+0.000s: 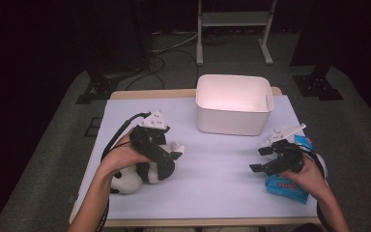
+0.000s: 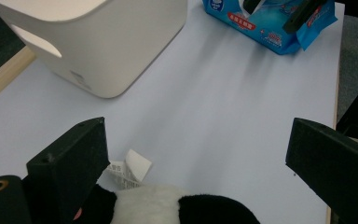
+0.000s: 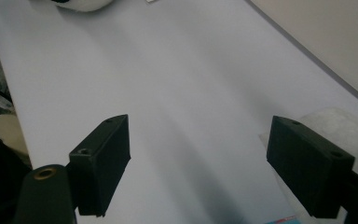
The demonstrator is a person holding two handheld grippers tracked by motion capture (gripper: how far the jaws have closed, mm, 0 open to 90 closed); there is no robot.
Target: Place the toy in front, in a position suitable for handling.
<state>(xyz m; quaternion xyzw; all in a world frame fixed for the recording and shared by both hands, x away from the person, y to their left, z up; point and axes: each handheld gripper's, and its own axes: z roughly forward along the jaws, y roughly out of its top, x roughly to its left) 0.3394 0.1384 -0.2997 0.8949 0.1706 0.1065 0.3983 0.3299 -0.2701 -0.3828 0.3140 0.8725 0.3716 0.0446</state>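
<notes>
Jaws of my left gripper (image 1: 166, 157) gape wide over the plush panda (image 1: 145, 171); my right gripper (image 1: 263, 159) spreads empty above the blue wipes pack (image 1: 290, 186).

We see a table (image 1: 212, 198) with a pale lavender top and wooden edge on grey carpet (image 1: 43, 159). Behind it, cables (image 1: 166, 53) trail past a white metal frame (image 1: 234, 21) into darkness.

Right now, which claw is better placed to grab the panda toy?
Left. The left claw hangs open right over the panda plush, while the right claw is across the table above the blue wipes pack.
</notes>
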